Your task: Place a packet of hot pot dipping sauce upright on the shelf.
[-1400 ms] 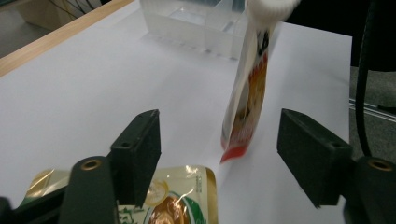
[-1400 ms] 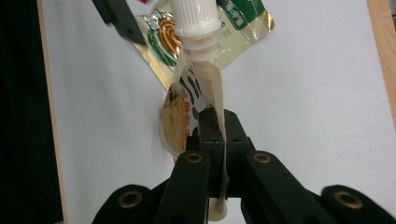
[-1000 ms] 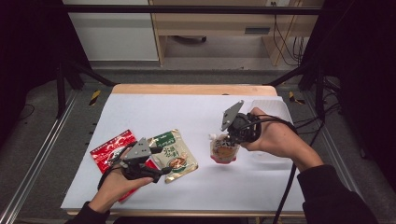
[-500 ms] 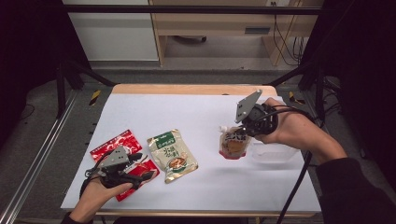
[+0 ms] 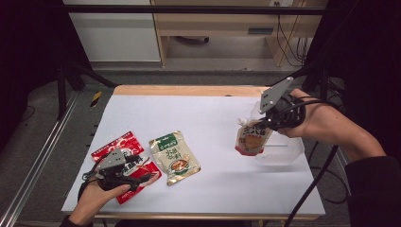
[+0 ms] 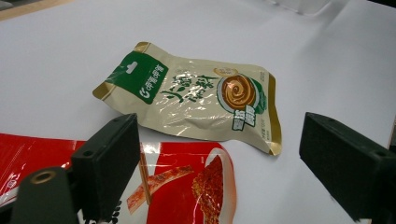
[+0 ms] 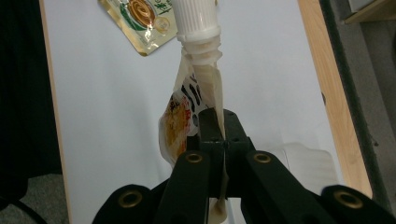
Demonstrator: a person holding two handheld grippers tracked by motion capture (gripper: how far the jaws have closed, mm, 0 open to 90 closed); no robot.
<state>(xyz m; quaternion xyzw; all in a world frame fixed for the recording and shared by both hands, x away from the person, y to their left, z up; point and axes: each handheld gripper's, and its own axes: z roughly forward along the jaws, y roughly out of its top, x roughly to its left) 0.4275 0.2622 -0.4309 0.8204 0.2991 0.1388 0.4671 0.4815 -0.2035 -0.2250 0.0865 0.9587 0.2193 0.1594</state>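
- Now we look down at the white table (image 5: 208,118) from the high view, and our right gripper (image 5: 272,122) sits out at about 3 o'clock.
- Its jaws are pinched tight on the spout pouch (image 5: 252,137), and in the right gripper view we see them squeeze the thin edge of the pouch (image 7: 187,121) just below its white cap (image 7: 195,16).
- From above, the pouch hangs down from the jaws at about 7 o'clock of them, with its cap toward the middle of the table.
- Just beside the pouch, at its 4 o'clock, is a clear plastic box (image 5: 283,151) near the right edge of the table.
- Our left gripper (image 5: 137,171) is low at about 7 o'clock of the table, over the red snack bag (image 5: 123,146).
- Its jaws stand wide apart and have just been opening, and they hold nothing.
- In the left gripper view, the red snack bag (image 6: 187,186) lies flat under the gap between the jaws.
- The green and gold bag (image 6: 196,98) lies flat on the table past the jaws at about 12 o'clock in that view, and no jaw touches it.
- From above, the green and gold bag (image 5: 174,156) lies just beside the red bag, at 2 o'clock of our left gripper.
- The two flat bags are well apart from the spout pouch.
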